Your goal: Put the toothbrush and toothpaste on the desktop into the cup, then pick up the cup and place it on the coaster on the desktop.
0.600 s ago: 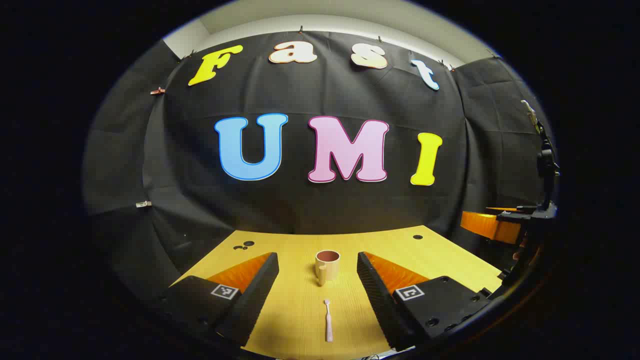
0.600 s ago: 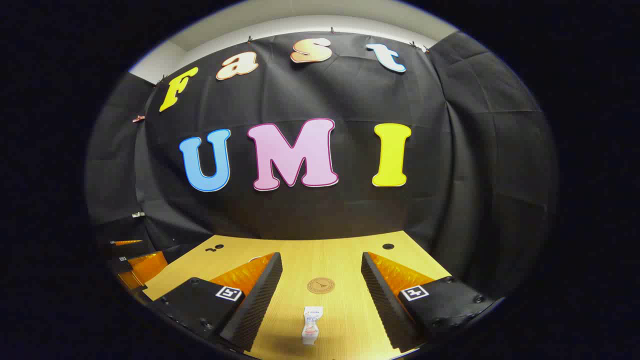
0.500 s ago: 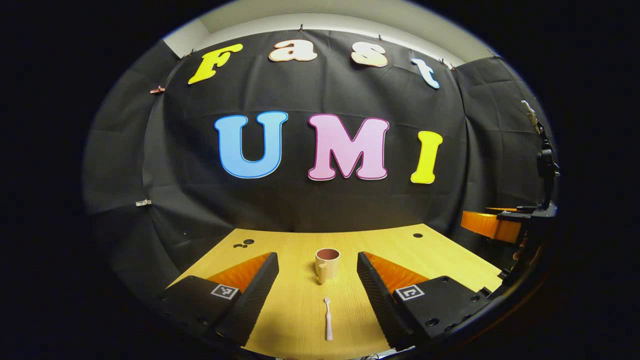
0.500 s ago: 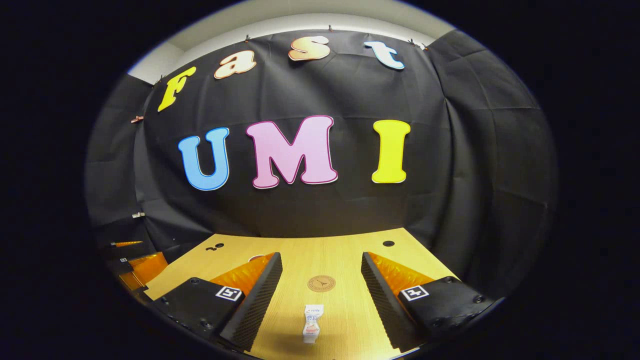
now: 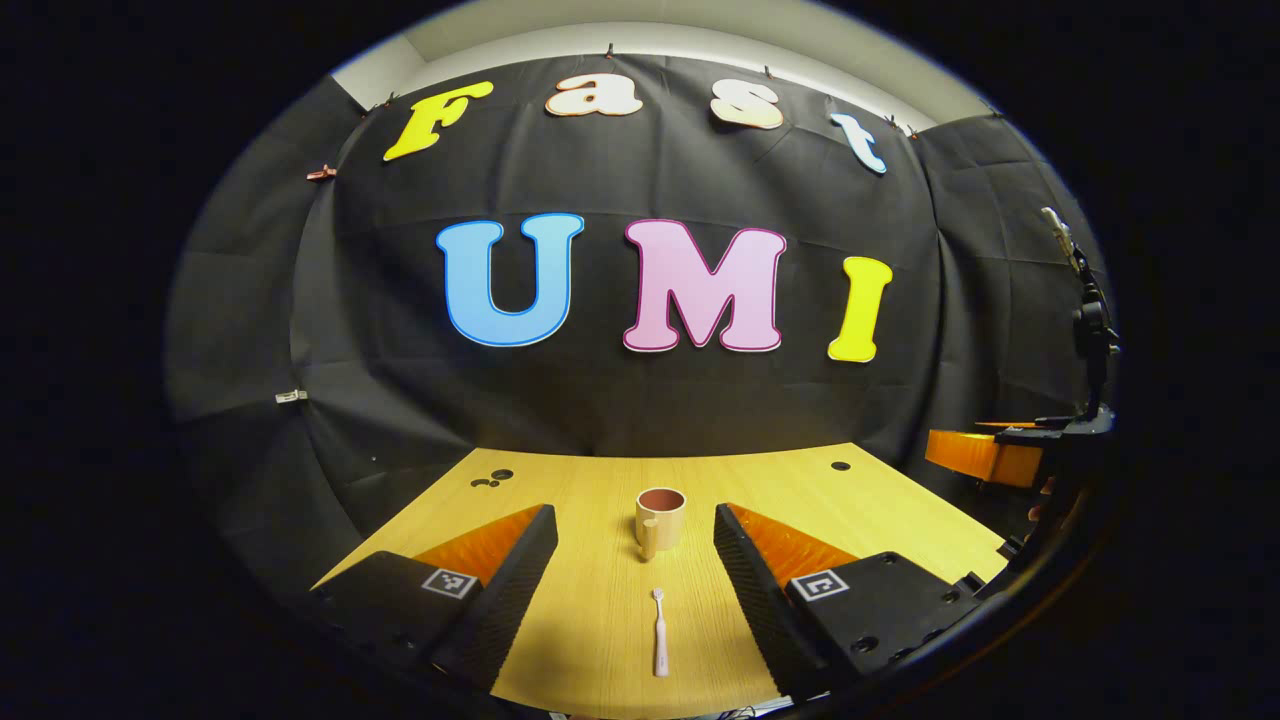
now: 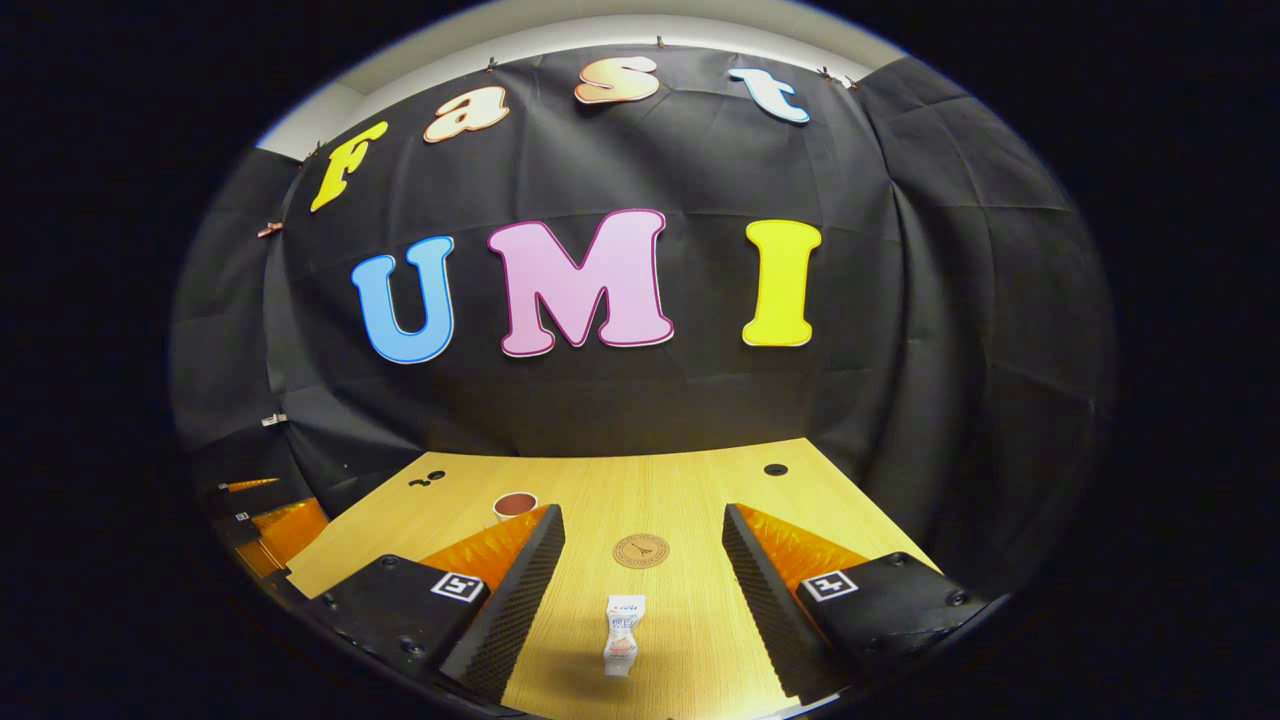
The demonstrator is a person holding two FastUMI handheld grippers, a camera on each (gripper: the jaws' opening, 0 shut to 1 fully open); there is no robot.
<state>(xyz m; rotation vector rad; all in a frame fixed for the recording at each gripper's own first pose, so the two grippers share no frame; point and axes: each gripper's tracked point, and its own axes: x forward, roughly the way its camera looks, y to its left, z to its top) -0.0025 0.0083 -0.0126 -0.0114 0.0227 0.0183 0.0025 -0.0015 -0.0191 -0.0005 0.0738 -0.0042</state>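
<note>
In the left gripper view a pale toothbrush lies on the wooden desktop, head pointing away, between my open left gripper's fingers. Beyond it stands a tan cup with a dark inside and its handle toward me. In the right gripper view a small white toothpaste tube lies between my open right gripper's fingers, with the round brown coaster just past it. The cup peeks above the near-left finger there. Both grippers hover above the desktop, holding nothing.
The other gripper shows at the far right of the left gripper view, and another at the far left of the right gripper view. Small dark holes mark the desktop's back. Black cloth walls the booth.
Both grippers have risen and tipped slightly, so the desktop shows more. The cup's rim now appears in the right gripper view. No object has moved.
</note>
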